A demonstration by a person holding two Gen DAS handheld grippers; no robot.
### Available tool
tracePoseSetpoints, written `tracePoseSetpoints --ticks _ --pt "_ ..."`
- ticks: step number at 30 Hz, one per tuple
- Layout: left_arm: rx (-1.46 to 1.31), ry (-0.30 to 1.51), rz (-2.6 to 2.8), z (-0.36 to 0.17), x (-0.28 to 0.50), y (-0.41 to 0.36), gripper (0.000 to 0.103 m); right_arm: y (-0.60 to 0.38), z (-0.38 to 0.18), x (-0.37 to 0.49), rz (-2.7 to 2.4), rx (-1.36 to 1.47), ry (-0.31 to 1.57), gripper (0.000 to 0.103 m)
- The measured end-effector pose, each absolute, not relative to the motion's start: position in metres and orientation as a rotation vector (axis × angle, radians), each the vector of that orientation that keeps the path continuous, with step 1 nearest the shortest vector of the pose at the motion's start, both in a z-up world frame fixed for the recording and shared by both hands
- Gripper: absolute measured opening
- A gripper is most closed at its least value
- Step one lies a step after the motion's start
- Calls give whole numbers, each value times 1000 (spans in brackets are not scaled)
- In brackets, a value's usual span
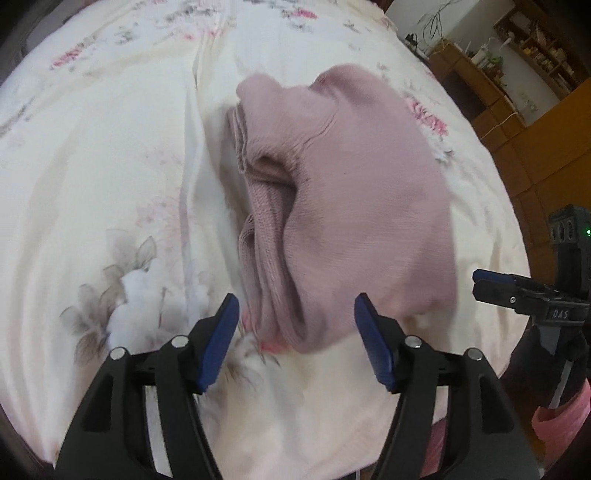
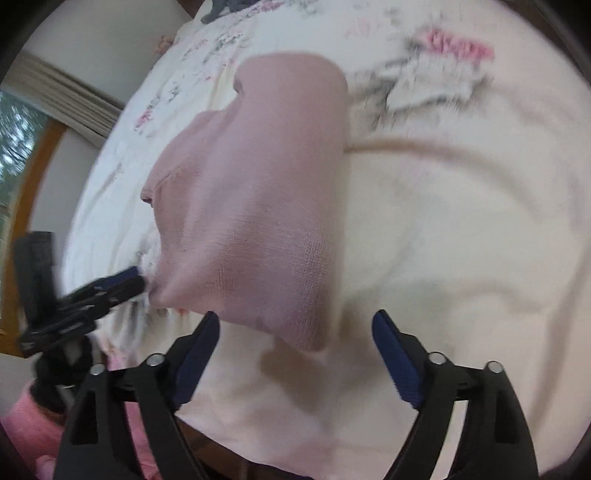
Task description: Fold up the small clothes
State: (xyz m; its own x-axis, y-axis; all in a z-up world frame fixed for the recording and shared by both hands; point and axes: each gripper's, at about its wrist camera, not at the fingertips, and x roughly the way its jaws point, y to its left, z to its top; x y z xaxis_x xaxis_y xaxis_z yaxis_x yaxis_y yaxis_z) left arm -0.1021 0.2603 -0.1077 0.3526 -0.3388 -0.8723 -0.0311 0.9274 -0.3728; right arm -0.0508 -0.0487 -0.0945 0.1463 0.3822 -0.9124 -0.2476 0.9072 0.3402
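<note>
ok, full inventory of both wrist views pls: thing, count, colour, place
knit garment: 1, dusty pink, folded, lying on the bedspread ahead of both grippers
bedspread: 1, cream with pink and grey flowers, under everything
wooden shelving: 1 unit, brown, far right background of left wrist view, contents too small to tell
window: 1, wooden frame, pale curtain above, left edge of right wrist view
dark item: 1, grey, far end of bed, unclear what
sleeve: pink, at person's left arm
left hand-held gripper: black, blue pads, open, near garment's near edge
right hand-held gripper: black, blue pads, open, near garment's near corner
</note>
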Motion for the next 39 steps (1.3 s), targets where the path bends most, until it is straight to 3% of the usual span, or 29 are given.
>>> tracePoseSetpoints --ticks 13,29,39 --pt "-336 1102 -121 -20 -154 239 84 -23 -8 -104 300 -77 1148 99" --pt "-279 1054 -89 15 -189 219 87 -20 45 -146 198 -165 1039 99" --pt "-258 1039 -78 22 -192 213 87 -25 42 -147 176 -158 1057 99"
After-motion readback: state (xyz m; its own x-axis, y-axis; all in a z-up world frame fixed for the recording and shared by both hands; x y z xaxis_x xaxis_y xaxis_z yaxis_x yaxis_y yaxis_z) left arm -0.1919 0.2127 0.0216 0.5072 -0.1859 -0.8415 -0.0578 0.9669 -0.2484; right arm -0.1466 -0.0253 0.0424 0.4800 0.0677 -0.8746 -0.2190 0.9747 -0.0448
